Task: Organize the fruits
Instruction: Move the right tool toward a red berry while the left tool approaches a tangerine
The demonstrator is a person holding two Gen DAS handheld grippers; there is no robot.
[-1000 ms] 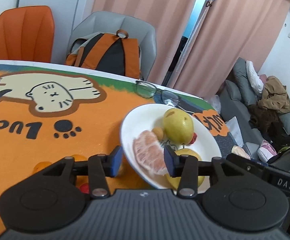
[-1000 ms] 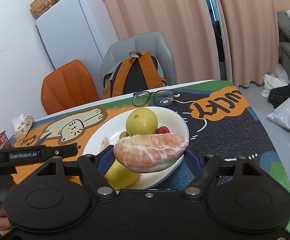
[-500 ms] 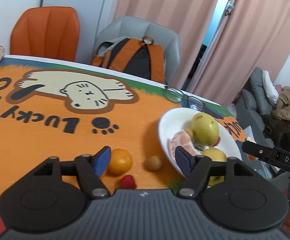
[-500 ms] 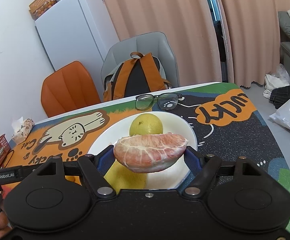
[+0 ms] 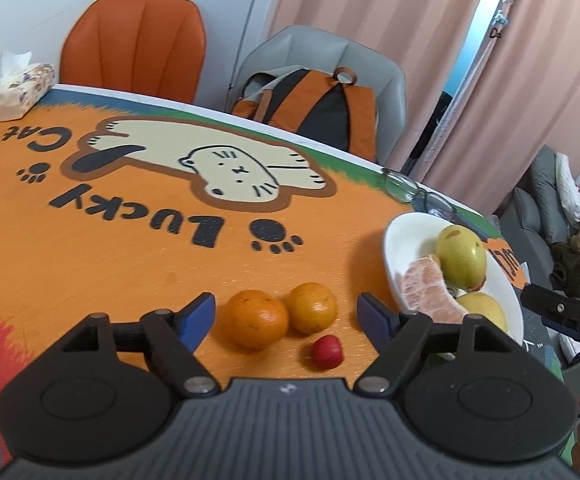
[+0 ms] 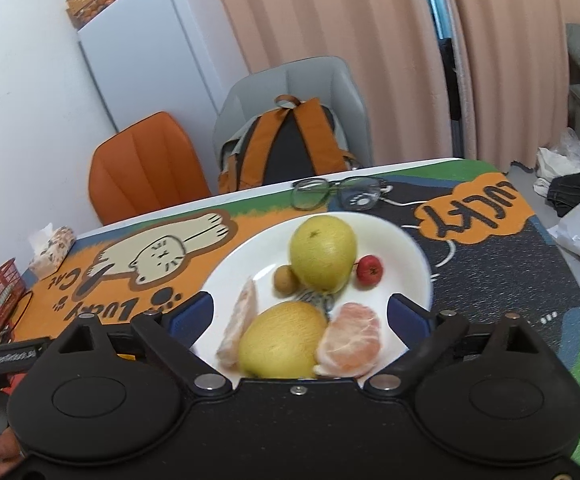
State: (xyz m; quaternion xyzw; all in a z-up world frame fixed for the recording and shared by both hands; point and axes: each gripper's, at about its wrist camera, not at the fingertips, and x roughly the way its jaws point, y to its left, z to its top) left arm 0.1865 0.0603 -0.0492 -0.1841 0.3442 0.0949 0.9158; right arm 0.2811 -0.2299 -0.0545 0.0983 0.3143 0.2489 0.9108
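Now the right gripper [image 6: 299, 312] is hanging low over the white plate [image 6: 413, 248] in the bottom centre of its view, jaws just opened wide and gripping nothing. The peeled pomelo wedge [image 6: 349, 334] is lying on the plate between the blue pads, leaning against a yellow pear [image 6: 284, 340] — looks like a drop straight into the free gap at the plate's near edge. A second pomelo piece [image 6: 240, 322] is lying to the left of that pear, with the big green-yellow pear [image 6: 323, 254], a small brown fruit [image 6: 284, 279] and a red berry [image 6: 369, 271] filling the upper part of the plate.

Over in the left wrist view, the left gripper [image 5: 286, 316] has its jaws just spread wide too, and nothing is pinched. Two oranges [image 5: 282, 314] are sitting touching each other on the orange cat mat [image 5: 130, 256] at lower centre, right between the fingertips, and a red fruit [image 5: 326, 351] is lying just below them. That wide spread is, I'd say, framing the loose fruit still off the plate. The plate itself is showing at the right of that frame, well clear of the oranges. Glasses [image 6: 335, 194] are resting beyond the plate's far rim.
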